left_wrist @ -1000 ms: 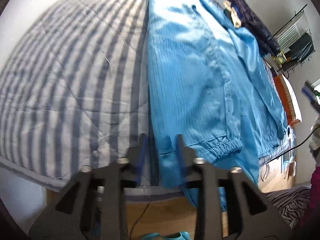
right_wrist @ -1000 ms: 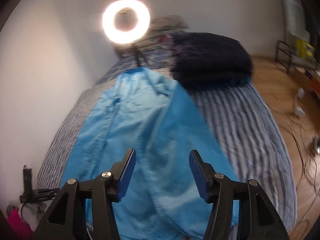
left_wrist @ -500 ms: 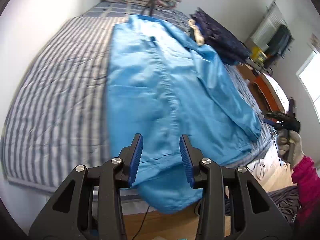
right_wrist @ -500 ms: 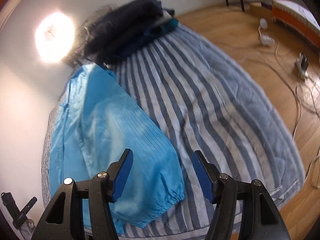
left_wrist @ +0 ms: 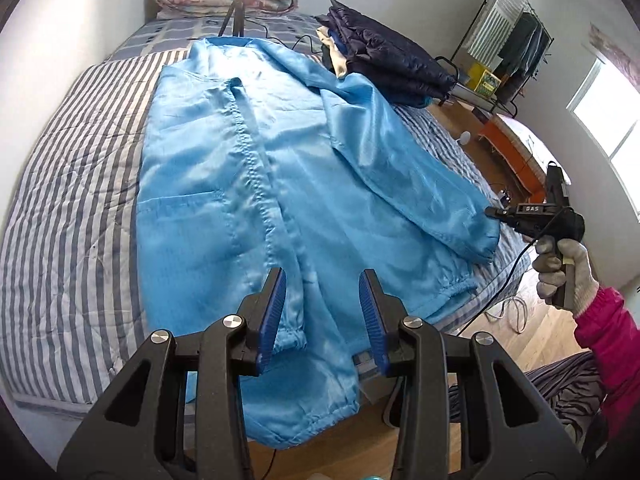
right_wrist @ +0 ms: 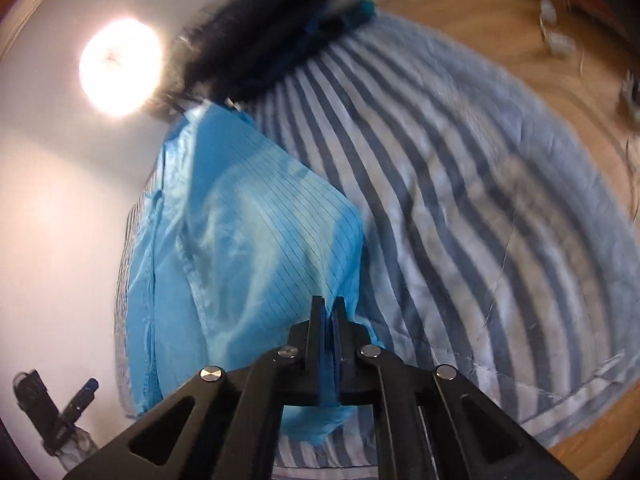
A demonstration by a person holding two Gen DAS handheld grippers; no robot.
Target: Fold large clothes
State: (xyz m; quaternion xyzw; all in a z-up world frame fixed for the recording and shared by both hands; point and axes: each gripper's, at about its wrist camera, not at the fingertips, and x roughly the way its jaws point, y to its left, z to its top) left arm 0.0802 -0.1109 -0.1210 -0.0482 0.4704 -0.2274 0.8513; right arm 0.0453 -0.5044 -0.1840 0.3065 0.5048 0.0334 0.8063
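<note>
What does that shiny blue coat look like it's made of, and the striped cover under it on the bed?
The blue coat looks like thin, smooth synthetic cloth, perhaps polyester: it has a satin sheen, fine dark pinstripes and gathered elastic cuffs. The exact fibre can't be told. The striped cover looks like a matte, soft woven fabric, likely cotton or a blend: no shine, with stitched quilting lines and slight puckers.
</note>
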